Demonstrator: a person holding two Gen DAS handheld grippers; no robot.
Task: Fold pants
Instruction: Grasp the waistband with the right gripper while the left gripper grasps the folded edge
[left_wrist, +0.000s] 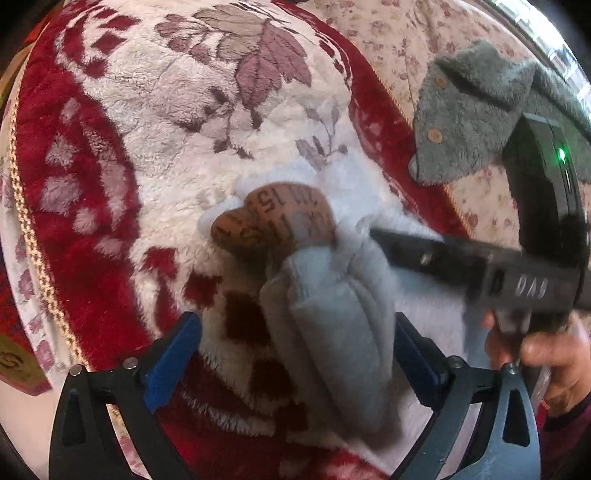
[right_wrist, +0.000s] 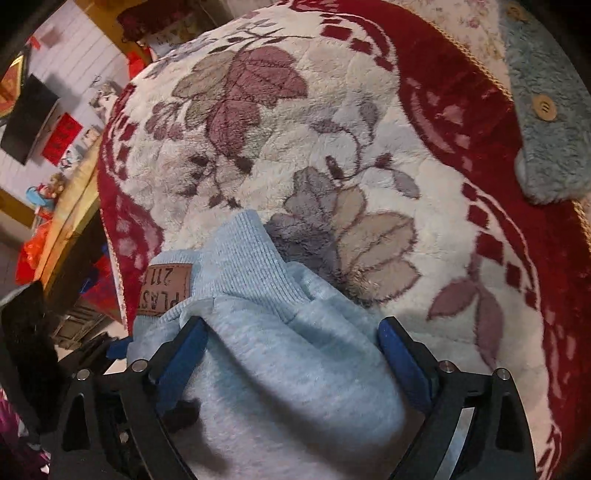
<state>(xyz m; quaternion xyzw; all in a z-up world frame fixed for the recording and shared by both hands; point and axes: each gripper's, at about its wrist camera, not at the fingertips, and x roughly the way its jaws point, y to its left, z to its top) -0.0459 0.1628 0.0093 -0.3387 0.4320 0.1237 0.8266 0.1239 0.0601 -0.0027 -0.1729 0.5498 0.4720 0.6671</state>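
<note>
I'm seeing the light-blue pants (right_wrist: 280, 354) bunched lower centre of both views, on the red floral blanket (right_wrist: 332, 122), long axis running up-frame from the claws. Right gripper (right_wrist: 291, 350) is spread, fabric lying betw its blue pads; it's nearer. Left gripper (left_wrist: 295, 350) is spread too. Leather patch (right_wrist: 168, 290) is reading "PLAS…" and "211", rest hidden. Grey buttoned fleece (left_wrist: 476, 110) upper right.

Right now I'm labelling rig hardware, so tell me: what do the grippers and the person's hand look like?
Each gripper, left gripper and right gripper, has black angular frames, blue finger pads and silver pivot bolts. In the left wrist view the right gripper's black body carries pale lettering and a green light. The bare hand shows a dark red sleeve.
</note>
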